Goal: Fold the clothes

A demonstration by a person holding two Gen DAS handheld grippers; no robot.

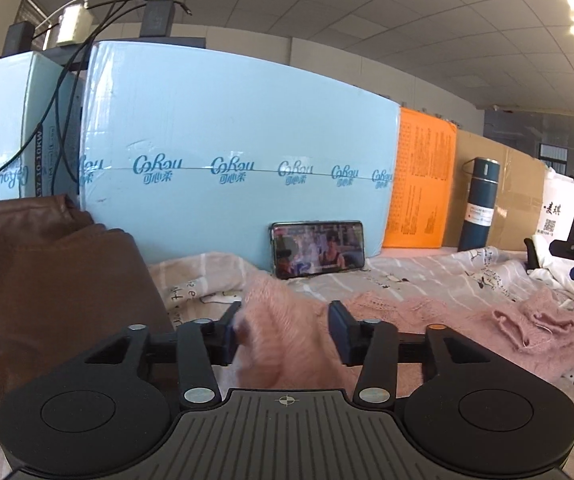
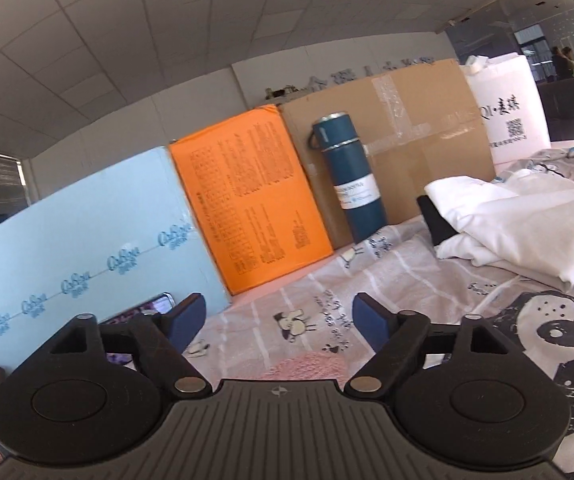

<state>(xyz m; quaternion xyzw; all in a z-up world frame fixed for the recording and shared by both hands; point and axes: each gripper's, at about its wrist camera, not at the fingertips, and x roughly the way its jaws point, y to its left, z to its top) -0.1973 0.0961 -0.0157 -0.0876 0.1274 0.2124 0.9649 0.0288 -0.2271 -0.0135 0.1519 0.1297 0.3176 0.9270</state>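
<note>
Right gripper (image 2: pixel 279 316) agape above bedsheet (image 2: pixel 407 280)

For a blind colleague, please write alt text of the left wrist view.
The left gripper stands open around a raised fold of a fluffy pink sweater on a printed bedsheet. A brown garment lies left; a phone leans on a blue box behind.

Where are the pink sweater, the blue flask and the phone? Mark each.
pink sweater (image 1: pixel 467 320): left wrist view, on its knitted middle.
blue flask (image 2: pixel 357 184): right wrist view, on its label.
phone (image 1: pixel 319 249): left wrist view, on its lit screen.
</note>
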